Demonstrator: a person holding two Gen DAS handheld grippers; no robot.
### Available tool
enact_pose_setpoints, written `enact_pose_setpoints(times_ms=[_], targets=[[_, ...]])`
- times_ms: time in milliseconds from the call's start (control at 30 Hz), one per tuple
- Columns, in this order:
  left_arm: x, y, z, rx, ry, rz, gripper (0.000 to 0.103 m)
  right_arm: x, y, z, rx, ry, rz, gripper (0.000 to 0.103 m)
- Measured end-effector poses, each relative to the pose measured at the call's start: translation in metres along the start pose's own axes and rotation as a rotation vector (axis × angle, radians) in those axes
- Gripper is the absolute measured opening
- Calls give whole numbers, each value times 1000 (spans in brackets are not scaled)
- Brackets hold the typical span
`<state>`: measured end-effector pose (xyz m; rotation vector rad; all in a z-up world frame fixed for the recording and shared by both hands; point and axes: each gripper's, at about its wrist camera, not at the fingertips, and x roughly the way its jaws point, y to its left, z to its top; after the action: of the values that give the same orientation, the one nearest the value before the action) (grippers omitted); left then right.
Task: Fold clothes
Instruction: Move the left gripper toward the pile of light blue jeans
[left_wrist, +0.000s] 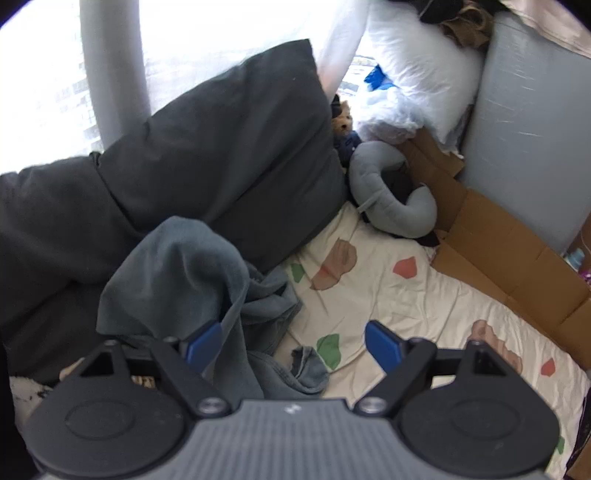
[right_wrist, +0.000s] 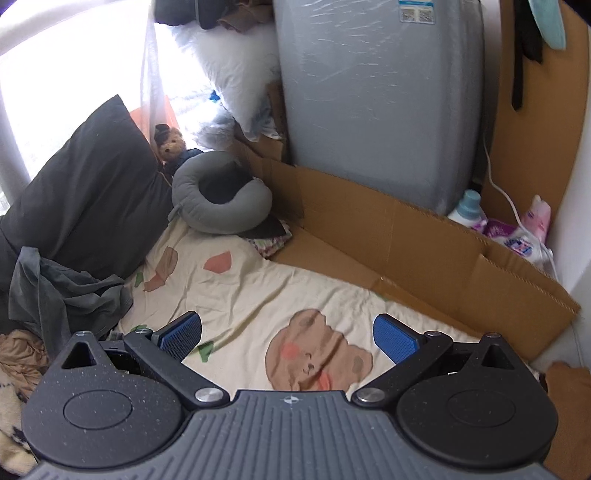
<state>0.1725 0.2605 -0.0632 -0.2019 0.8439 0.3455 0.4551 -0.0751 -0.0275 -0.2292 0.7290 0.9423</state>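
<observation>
A crumpled grey-blue garment (left_wrist: 192, 280) lies heaped on the cream patterned bedsheet (left_wrist: 406, 306), against a dark pillow. My left gripper (left_wrist: 293, 345) is open just above its lower folds; the left blue pad (left_wrist: 205, 341) is at the cloth, with part of the garment lying between the fingers. In the right wrist view the same garment (right_wrist: 62, 291) sits at the far left. My right gripper (right_wrist: 290, 338) hangs open over the bare sheet (right_wrist: 258, 288) with nothing between its fingers.
Dark pillows (left_wrist: 229, 147) line the left side. A grey neck pillow (right_wrist: 218, 195) and a teddy bear (right_wrist: 171, 146) sit at the far end. Flattened cardboard (right_wrist: 406, 251) edges the right, beside a wrapped grey mattress (right_wrist: 376, 96) and detergent bottles (right_wrist: 467, 210). Tan cloth (right_wrist: 22, 350) lies at lower left.
</observation>
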Motion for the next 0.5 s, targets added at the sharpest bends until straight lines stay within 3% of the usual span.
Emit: enact_pose_setpoints(times_ms=[500], targets=[[77,11,-30,-21,-7,65,87,80,10,-45,-23,54,90,101]])
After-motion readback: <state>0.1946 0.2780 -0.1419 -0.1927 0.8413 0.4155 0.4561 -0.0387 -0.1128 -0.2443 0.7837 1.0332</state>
